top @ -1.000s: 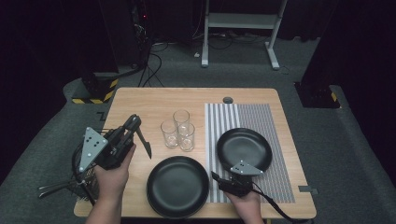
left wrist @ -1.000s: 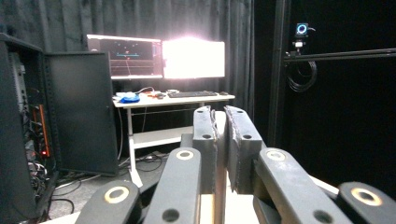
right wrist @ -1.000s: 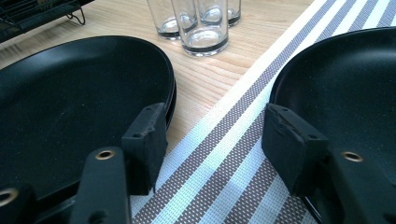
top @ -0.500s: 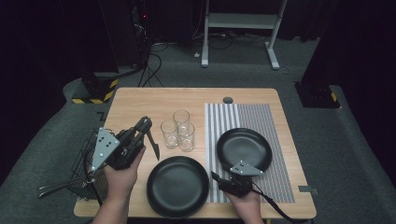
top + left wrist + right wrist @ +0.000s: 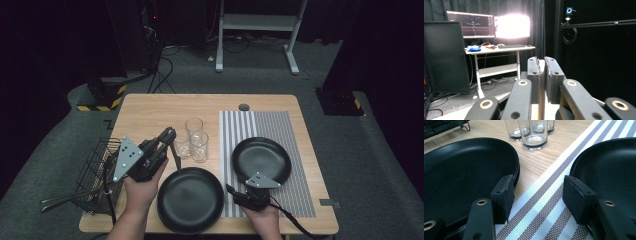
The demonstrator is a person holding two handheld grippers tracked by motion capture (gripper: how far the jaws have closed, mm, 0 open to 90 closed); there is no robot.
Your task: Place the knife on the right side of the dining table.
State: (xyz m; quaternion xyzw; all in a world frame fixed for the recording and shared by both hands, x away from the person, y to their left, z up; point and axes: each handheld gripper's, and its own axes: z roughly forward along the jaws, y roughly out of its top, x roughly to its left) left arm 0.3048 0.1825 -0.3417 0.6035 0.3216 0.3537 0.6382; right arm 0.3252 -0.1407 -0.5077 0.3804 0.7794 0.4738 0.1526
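Note:
My left gripper [image 5: 171,136] hovers over the table's left part, close to three clear glasses [image 5: 194,137]. Its jaws stand almost together [image 5: 541,75]. A thin pale strip shows in the gap, and in the high view a thin dark utensil [image 5: 176,157] hangs from the tips. Near the front edge my right gripper [image 5: 238,189] rests low and open [image 5: 539,197], with bare striped mat [image 5: 541,202] between its pads. It sits between a black plate [image 5: 190,200] on the wood and a second black plate [image 5: 261,160] on the mat. The right pad [image 5: 576,195] is at the second plate's rim.
A black wire basket [image 5: 97,165] with long utensils hangs off the table's left edge. A small round grey thing [image 5: 244,107] lies near the far edge. The striped mat [image 5: 280,125] covers the table's right half. Desks and cables stand beyond.
My left gripper has moved right and a little toward the glasses, carrying the thin dark thing along. The right gripper and both plates have stayed put.

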